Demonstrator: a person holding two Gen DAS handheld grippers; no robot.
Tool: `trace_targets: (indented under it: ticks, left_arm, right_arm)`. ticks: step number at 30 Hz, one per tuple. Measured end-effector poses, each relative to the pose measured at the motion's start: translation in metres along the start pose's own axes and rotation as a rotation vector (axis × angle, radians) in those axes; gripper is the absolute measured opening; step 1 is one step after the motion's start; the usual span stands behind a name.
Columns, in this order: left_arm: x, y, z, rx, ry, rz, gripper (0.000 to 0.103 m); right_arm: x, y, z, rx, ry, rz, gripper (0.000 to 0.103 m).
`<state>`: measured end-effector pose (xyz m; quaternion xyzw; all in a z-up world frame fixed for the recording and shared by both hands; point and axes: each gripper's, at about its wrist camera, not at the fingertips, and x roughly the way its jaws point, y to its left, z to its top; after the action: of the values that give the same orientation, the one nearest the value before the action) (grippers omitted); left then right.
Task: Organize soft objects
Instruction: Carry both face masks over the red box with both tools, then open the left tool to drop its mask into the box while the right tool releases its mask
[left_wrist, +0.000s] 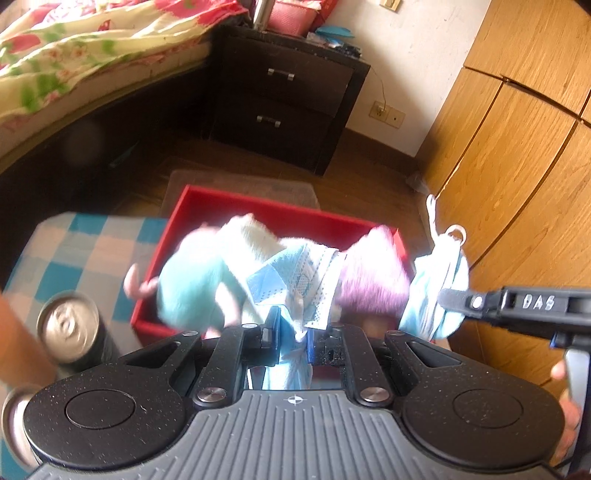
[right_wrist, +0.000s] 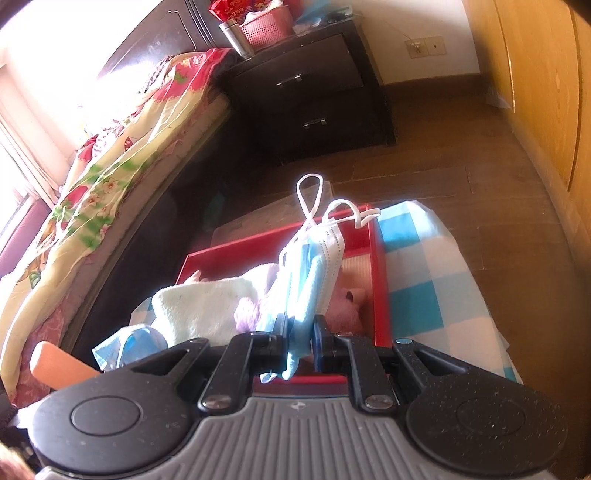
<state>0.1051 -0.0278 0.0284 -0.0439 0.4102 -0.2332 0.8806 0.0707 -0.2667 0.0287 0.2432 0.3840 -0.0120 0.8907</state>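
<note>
In the left wrist view my left gripper (left_wrist: 291, 330) is shut on a bunch of blue face masks (left_wrist: 295, 284) that fan out over the red tray (left_wrist: 258, 206). Blurred in the tray behind them lie a teal plush (left_wrist: 184, 284), a white towel (left_wrist: 251, 240) and a purple plush (left_wrist: 373, 277). From the right my right gripper (left_wrist: 456, 300) reaches in, clamped on its own masks (left_wrist: 432, 291). The right wrist view shows that gripper (right_wrist: 301, 326) shut on folded blue masks (right_wrist: 310, 269), ear loops (right_wrist: 314, 199) sticking up, above the tray (right_wrist: 380, 280), towel (right_wrist: 207, 306) and a pink plush (right_wrist: 347, 306).
The tray rests on a blue-and-white checked cloth (left_wrist: 85, 251). A metal can (left_wrist: 70, 328) stands at its left, with an orange thing (left_wrist: 14, 332) beside it. A bed (left_wrist: 74, 55), a dark nightstand (left_wrist: 284, 99) and a wooden wardrobe (left_wrist: 517, 147) ring the wooden floor.
</note>
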Motion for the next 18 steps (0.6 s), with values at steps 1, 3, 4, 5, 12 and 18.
trace_targets:
  ticks: [1,3,4,5,12,18]
  left_arm:
    - [0.002,-0.002,0.005,0.004,-0.007,0.002,0.01]
    - [0.009,-0.005,0.014,0.012,-0.011,0.009,0.01]
    - [0.013,-0.006,0.019,0.014,-0.008,0.013,0.01]
    - [0.016,-0.007,0.023,0.015,-0.008,0.015,0.01]
    - [0.038,-0.015,0.043,0.04,-0.004,0.034,0.011]
    - [0.057,-0.017,0.051,0.065,0.013,0.061,0.011]
  right_arm:
    - [0.002,0.0,0.002,-0.002,0.0,-0.004,0.0]
    - [0.007,-0.001,0.005,-0.003,0.002,-0.01,0.0]
    - [0.01,-0.001,0.007,-0.004,0.004,-0.013,0.0]
    - [0.013,-0.001,0.009,-0.005,0.004,-0.018,0.0]
    - [0.027,0.004,0.023,-0.04,-0.009,-0.042,0.0]
    - [0.043,0.008,0.027,-0.065,-0.007,-0.047,0.0]
